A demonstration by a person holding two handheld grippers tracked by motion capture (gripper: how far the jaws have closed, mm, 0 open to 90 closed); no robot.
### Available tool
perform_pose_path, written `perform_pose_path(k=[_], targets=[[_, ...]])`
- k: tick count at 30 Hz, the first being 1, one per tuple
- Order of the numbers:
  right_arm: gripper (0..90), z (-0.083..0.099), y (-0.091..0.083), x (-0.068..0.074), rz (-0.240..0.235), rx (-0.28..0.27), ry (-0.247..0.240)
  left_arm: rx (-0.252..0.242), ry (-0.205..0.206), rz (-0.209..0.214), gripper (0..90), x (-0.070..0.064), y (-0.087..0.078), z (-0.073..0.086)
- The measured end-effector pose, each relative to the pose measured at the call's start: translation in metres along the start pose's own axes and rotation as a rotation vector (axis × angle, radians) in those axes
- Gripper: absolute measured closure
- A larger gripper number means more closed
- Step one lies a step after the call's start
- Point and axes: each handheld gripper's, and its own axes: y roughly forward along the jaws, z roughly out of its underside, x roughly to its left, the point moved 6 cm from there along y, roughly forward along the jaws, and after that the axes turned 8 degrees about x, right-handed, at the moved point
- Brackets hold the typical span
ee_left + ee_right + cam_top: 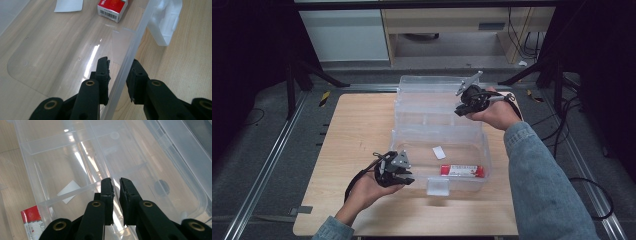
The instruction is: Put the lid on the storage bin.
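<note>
Dark floor and metal rails surround a light wooden table (362, 145), with pale cabinets at the back of the high view. On the table stands a clear plastic storage box (412, 137), open, its lid (432, 84) raised at the far side and an inner divided tray (437, 116) lifted above the base. Left gripper (404, 176) sits at the box's near-left corner; in the left gripper view its jaws straddle the box's thin clear front wall (125, 67), one jaw inside, one outside, with a gap to the wall on each side, so moderately open and not clamped. Right gripper (460, 111) is at the tray's right end; jaws narrow, a slim gap over a clear tray wall (115, 195); contact cannot be told. Inside the base lie a red-and-white carton (463, 171) and a small white paper slip (438, 152). A clear latch (438, 186) hangs at the front.
</note>
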Motion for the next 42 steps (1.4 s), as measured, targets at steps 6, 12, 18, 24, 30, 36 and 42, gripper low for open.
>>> perform_pose_path(k=[6,12,18,24,30,36,42], targets=[[82.4,0.000,-0.004,0.004,0.002,-0.002,-0.005,0.002,0.001,0.002,72.0,0.000,0.001,0.000],[83.0,0.003,-0.008,0.007,0.000,-0.017,-0.006,0.009,0.003,-0.003,71.3,-0.001,0.002,0.000],[83.7,0.006,-0.012,0.011,0.004,-0.024,-0.007,0.009,0.006,-0.006,70.6,-0.002,0.003,-0.001],[84.3,0.007,-0.018,0.017,-0.003,-0.038,-0.007,0.012,0.011,-0.006,70.5,-0.002,0.003,-0.001],[84.7,0.009,-0.023,0.023,-0.005,-0.045,-0.013,0.013,0.012,-0.006,70.4,-0.002,0.003,-0.001],[84.8,0.011,-0.028,0.030,-0.004,-0.066,-0.013,0.015,0.010,-0.010,70.3,-0.002,0.003,-0.001],[85.0,0.012,-0.032,0.037,-0.005,-0.079,-0.021,0.015,0.009,-0.012,70.2,-0.002,0.003,-0.001]])
